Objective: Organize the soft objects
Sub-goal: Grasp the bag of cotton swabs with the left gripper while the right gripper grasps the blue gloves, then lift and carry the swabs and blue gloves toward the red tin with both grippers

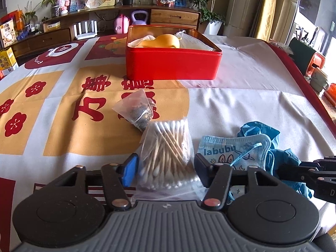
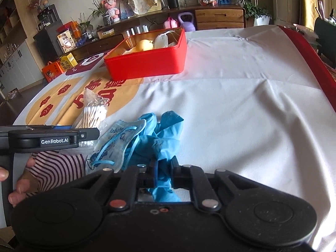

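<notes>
**A:** What was hard to read around the red tin [image 1: 173,64]?

**B:** Its contents, mostly. You could make out a yellow rounded toy [image 1: 166,41] and some white fabric inside, nothing finer. Nearer you than the tin lay a clear pouch with dark contents [image 1: 137,110], too blurred to name.

**A:** And your grippers?

**B:** Your left gripper [image 1: 166,168] sat half spread around the bag of cotton swabs [image 1: 168,149]; I couldn't tell whether the pads pressed it. Your right gripper [image 2: 164,171] was pinched tight on the blue gloves [image 2: 161,134], well short of the tin. The bunched glove hid its pads.

**A:** Any differences between views?

**B:** Only the right wrist showed your hand [image 2: 19,180] and striped sleeve [image 2: 58,163]. The left wrist read "labubu" clearly on the face mask [image 1: 235,149], just beside the swabs.
</notes>
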Available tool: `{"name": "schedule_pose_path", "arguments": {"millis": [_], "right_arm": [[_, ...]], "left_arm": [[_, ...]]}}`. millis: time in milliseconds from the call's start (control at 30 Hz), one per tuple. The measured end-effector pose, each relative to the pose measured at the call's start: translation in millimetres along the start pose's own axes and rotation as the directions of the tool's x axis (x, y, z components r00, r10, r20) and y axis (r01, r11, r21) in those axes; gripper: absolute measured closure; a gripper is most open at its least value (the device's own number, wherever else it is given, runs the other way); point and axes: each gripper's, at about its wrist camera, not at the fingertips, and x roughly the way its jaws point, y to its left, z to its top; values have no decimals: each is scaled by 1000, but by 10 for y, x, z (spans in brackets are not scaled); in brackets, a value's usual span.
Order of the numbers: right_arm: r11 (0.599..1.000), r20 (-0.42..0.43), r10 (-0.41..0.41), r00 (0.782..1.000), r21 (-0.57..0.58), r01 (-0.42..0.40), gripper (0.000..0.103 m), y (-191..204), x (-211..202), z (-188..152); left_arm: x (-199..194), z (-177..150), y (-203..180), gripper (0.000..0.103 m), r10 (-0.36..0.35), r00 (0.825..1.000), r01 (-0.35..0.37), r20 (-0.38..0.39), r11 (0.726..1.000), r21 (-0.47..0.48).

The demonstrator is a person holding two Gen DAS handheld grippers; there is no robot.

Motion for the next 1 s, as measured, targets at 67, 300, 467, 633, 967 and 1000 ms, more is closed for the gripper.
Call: {"name": "schedule_pose_path", "arguments": {"millis": [67,300,467,633,967,1000], "right_arm": [[1000,10,1,1000,1,-1,98,1,-31,11],[1000,78,-10,997,10,9,100,3,-212,66],[1000,118,-13,993,11,12,101,4,-354,134],[1000,151,-10,988,1,10,101,12,-485,218],[999,222,-6,975,-34,14,101,78,-750,390],[999,227,-5,974,-36,14,101,82,-772,411]], "left_arm": [[-7,4,14,58,4,1000,-4,-2,1000,-4],[-57,14,20,66,26,1000,-26,2,1000,6],[-144,44,42,66,29,1000,-29,12,1000,-7],[-261,87,41,66,25,999,-25,24,1000,-12],[-523,209,21,66,8,999,-7,48,1000,-15],[-548,226,17,66,6,999,-5,51,1000,-15]]}}
